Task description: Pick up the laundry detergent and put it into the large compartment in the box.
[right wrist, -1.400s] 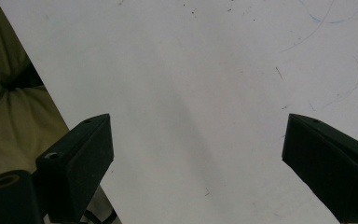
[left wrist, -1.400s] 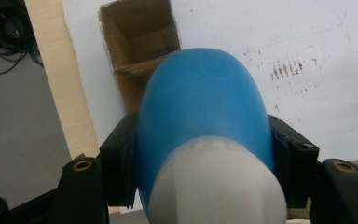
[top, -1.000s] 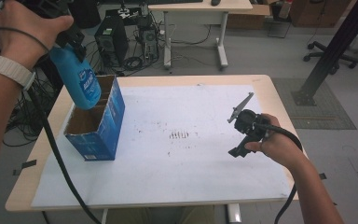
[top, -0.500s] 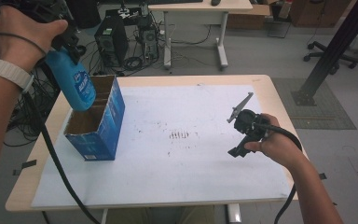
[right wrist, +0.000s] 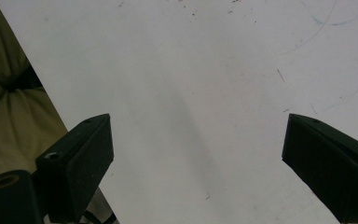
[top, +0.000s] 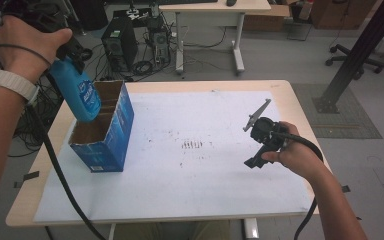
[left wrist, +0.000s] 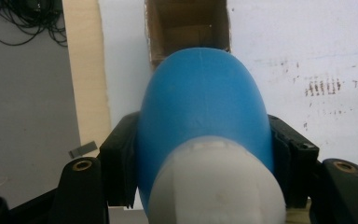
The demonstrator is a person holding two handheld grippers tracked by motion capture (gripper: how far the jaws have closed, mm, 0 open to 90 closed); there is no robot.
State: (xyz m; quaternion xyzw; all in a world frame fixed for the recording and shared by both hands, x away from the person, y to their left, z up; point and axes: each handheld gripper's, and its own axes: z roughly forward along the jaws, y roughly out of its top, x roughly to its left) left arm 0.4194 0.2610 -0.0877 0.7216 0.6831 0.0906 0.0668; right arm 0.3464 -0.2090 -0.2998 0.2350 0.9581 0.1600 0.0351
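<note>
Blue bottle (top: 76,92) shifted slightly over box (top: 104,131) — left gripper (left wrist: 205,154) clamping.

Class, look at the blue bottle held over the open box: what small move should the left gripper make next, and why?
Probably lower it straight down. The left gripper is shut on the blue bottle, whose base hangs tilted above the open cardboard box; the box looks empty inside.

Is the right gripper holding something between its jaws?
No, in the right gripper view the right gripper has its two black jaws wide apart, with just the white table cover showing between them.
</note>
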